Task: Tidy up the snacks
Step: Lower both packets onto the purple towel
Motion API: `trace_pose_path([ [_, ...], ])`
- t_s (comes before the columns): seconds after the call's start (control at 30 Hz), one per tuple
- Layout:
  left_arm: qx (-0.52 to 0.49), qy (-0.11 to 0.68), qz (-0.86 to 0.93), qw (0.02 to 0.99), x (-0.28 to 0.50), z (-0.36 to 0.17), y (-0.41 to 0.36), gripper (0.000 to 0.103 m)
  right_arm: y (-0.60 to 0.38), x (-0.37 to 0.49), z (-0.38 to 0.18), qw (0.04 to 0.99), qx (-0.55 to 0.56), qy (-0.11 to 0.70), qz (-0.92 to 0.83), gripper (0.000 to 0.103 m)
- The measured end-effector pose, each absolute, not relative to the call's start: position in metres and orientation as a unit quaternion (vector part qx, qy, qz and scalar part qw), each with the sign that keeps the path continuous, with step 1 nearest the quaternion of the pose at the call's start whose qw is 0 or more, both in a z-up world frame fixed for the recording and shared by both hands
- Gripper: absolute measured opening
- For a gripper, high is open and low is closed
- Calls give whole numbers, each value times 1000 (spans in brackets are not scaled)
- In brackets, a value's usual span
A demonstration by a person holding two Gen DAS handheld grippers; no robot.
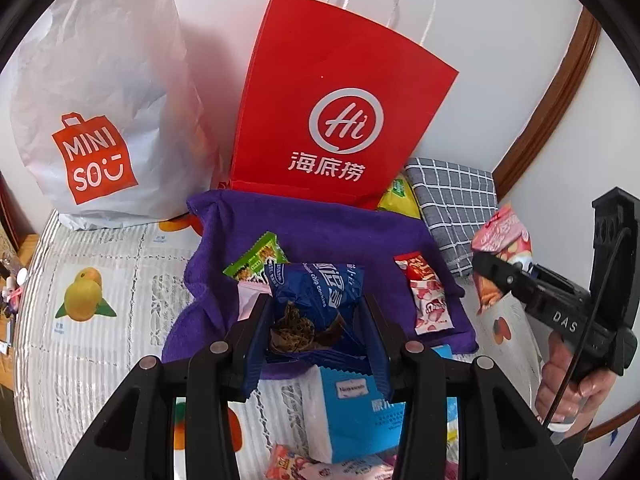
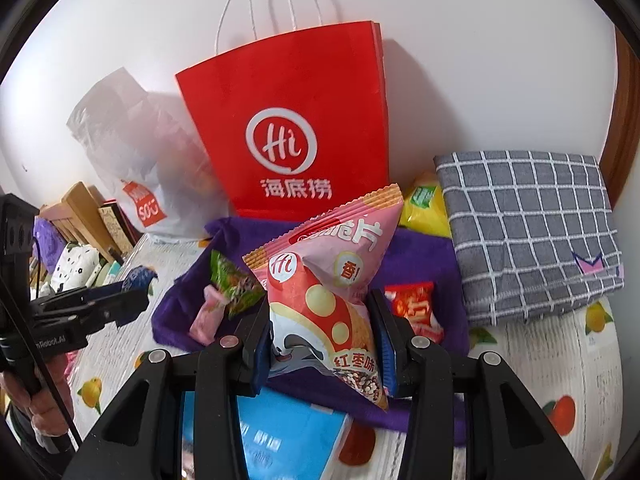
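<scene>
My left gripper (image 1: 316, 320) is shut on a blue cookie packet (image 1: 316, 292) and holds it above the purple cloth (image 1: 320, 232). My right gripper (image 2: 320, 336) is shut on a pink crisp packet (image 2: 328, 272), also held over the purple cloth (image 2: 416, 252). On the cloth lie a green snack packet (image 1: 256, 258), a red and pink strawberry packet (image 1: 426, 294) and a small pink packet (image 2: 206, 314). The right gripper with its pink packet (image 1: 502, 240) shows at the right of the left wrist view. The left gripper (image 2: 132, 300) shows at the left of the right wrist view.
A red paper bag (image 1: 332, 120) and a white MINISO bag (image 1: 100, 120) stand against the wall behind the cloth. A folded grey checked cloth (image 2: 528, 232) lies at the right, a yellow packet (image 2: 424, 208) beside it. A blue and white pack (image 1: 352, 400) lies near me.
</scene>
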State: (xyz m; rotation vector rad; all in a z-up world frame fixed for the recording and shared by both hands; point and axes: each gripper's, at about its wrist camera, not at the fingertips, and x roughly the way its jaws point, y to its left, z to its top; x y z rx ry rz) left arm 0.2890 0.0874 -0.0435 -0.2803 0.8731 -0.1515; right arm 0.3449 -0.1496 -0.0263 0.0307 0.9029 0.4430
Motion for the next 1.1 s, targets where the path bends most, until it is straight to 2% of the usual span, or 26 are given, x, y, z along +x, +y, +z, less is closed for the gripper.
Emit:
trace_pose_path([
  [0.33, -139, 425, -71, 892, 309, -53, 96, 42, -138, 380, -68, 845, 15, 482, 232, 42],
  [0.6, -158, 451, -79, 875, 328, -80, 95, 41, -120, 396, -104, 818, 1, 520, 246, 42],
  [1.1, -146, 495, -98, 851, 348, -119, 65, 42, -113, 398, -136, 793, -37, 558, 242, 44],
])
